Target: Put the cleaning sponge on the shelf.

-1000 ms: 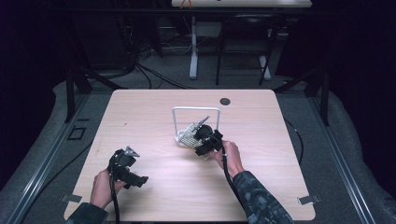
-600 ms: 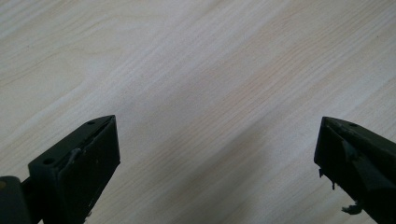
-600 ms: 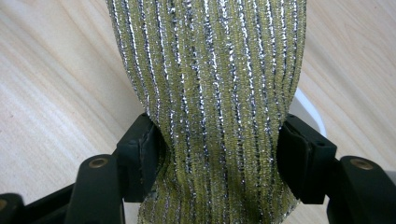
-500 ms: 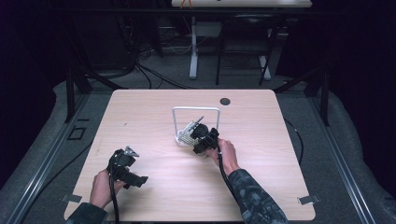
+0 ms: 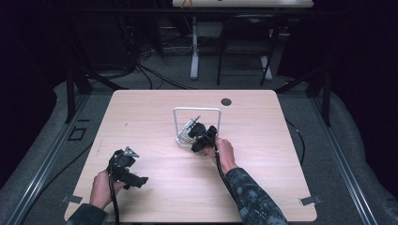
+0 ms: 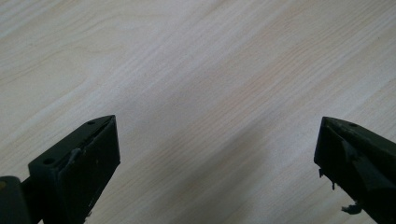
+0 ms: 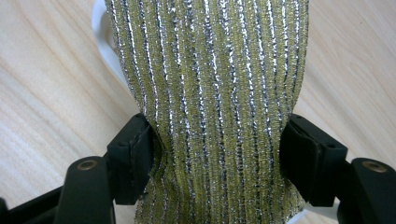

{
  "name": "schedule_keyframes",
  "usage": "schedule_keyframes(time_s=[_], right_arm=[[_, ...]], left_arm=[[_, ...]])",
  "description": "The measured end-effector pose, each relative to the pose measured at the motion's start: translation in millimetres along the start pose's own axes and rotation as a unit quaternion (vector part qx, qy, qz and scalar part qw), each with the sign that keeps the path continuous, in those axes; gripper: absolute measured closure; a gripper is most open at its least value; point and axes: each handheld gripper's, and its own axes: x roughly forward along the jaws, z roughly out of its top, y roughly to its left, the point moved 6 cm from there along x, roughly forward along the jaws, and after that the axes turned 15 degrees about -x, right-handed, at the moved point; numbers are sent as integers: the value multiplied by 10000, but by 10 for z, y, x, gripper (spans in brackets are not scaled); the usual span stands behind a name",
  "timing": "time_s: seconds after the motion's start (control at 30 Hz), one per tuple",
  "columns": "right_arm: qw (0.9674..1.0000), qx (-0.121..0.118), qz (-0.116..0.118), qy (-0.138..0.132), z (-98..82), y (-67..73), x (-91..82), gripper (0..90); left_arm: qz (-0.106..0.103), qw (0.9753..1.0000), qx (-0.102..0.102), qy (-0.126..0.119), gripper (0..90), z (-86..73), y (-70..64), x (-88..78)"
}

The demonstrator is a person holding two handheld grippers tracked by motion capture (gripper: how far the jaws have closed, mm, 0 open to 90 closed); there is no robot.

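While the right gripper (image 5: 199, 138) sat at the foot of the white rack (image 5: 197, 110) near table (image 5: 141, 112) center, its jaws had the sponge (image 7: 210, 93) between them, a yellow-green pad with silver striping. Pads touched both sponge edges in the right gripper view, fabric pinched in slightly at the left one; jaws had just been opening, though contact looked unbroken. Sponge ran from the jaws toward 12 o'clock in that view, with the rack's white base bar showing at 10 o'clock behind it. From the high view, sponge (image 5: 187, 132) lay against the rack's base, at 10 o'clock from the right hand (image 5: 224, 152). Left gripper (image 5: 123, 165) rested well apart at the table's 7 o'clock, held by the left hand (image 5: 102, 187). Its jaws stood wide apart over bare wood, nothing between them.
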Motion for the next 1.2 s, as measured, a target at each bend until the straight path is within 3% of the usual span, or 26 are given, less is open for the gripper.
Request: schedule_keyframes(time_s=[0.33,0.5,0.97,1.2], right_arm=[[10000,13,22,-43,-1,-1,31,200],[9999,-39,-76,-78,13,5,9,164],[9987,-85,-65,-489,79,42,-176,148],[9975,-99,224,-665,72,103,-310,156]], left_arm=[[-23,10000,41,30,3,-4,-5,4],[-65,9999,63,44,3,-3,-15,7],[-69,9999,89,45,3,15,-30,20],[-52,9999,97,92,3,17,-26,31]])
